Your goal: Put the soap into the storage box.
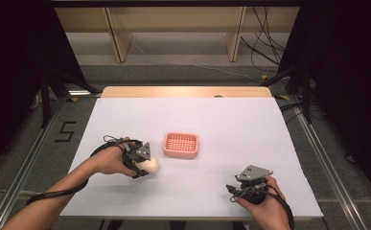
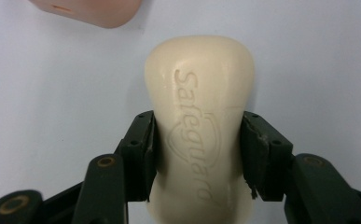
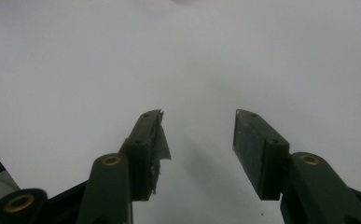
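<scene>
Here the left gripper (image 2: 199,140) is clamped on a cream soap bar (image 2: 200,126): both black pads (image 2: 145,149) press the bar's narrowed waist from either side, and the embossed brand lettering faces the camera, running along the bar's length. From the high view the same gripper (image 1: 147,165) sits at the left of the table, held in the person's left hand (image 1: 110,160), with the bar (image 1: 150,166) sticking out toward the middle, low over the white table sheet (image 1: 231,124). Just beside it, toward the centre, lies a pink slotted soap dish (image 1: 181,145); the bar is near the dish but apart from it. The right gripper (image 3: 199,140) has its jaws apart with nothing between them, only bare sheet beyond. It rests in the right hand (image 1: 264,199) near the table's front edge, well apart from the dish.
</scene>
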A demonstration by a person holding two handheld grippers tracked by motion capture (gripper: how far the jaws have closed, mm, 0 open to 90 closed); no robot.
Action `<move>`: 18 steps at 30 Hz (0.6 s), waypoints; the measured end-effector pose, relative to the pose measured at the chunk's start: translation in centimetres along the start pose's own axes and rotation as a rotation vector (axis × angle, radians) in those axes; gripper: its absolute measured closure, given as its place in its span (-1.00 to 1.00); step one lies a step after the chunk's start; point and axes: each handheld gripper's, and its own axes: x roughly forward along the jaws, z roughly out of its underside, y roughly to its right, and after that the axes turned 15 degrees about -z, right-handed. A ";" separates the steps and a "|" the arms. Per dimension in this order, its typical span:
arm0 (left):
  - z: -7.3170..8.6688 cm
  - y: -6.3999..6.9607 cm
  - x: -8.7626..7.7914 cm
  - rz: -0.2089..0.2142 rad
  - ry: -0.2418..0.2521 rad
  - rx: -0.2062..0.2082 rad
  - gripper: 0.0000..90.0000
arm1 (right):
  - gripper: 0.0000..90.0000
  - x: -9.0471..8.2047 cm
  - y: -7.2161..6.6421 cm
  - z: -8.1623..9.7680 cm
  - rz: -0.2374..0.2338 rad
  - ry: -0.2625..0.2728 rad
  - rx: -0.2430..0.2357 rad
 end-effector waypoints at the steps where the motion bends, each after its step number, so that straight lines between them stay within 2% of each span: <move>1: 0.0 0.0 -0.1 0.005 -0.002 -0.003 0.10 | 0.17 0.0 0.0 0.0 -0.002 0.000 0.000; 3: 0.2 0.1 -0.1 -0.003 0.010 -0.015 0.10 | 0.17 0.1 -0.2 0.0 0.000 0.004 0.021; 4: 0.2 0.1 -0.2 0.003 0.010 -0.024 0.10 | 0.17 0.0 0.0 0.0 -0.001 0.000 0.002; 7: 0.4 0.0 -0.3 -0.011 0.036 -0.027 0.10 | 0.17 0.0 0.0 0.0 0.002 0.000 -0.003; 10: 0.6 0.0 -0.4 -0.012 0.041 -0.035 0.10 | 0.17 0.0 0.0 0.0 0.002 0.000 -0.003; 11: 0.7 0.1 -0.3 -0.008 0.053 -0.052 0.10 | 0.17 0.0 0.0 0.0 0.001 0.000 -0.002; 13: 0.8 0.2 -0.3 -0.016 0.060 -0.054 0.10 | 0.17 0.0 0.0 0.0 0.000 -0.001 0.001; 14: 0.9 0.3 -0.3 -0.016 0.071 -0.077 0.10 | 0.17 0.0 0.0 0.0 0.006 -0.001 -0.004; 16: 0.9 0.2 -0.4 -0.019 0.073 -0.070 0.10 | 0.17 0.0 0.0 0.0 0.007 0.000 -0.004; 17: 1.0 0.4 -0.3 -0.008 0.093 -0.106 0.10 | 0.17 0.0 0.0 0.0 0.007 -0.001 -0.004; 18: 1.0 0.4 -0.3 -0.008 0.093 -0.106 0.10 | 0.17 0.0 0.0 0.0 0.007 -0.001 -0.005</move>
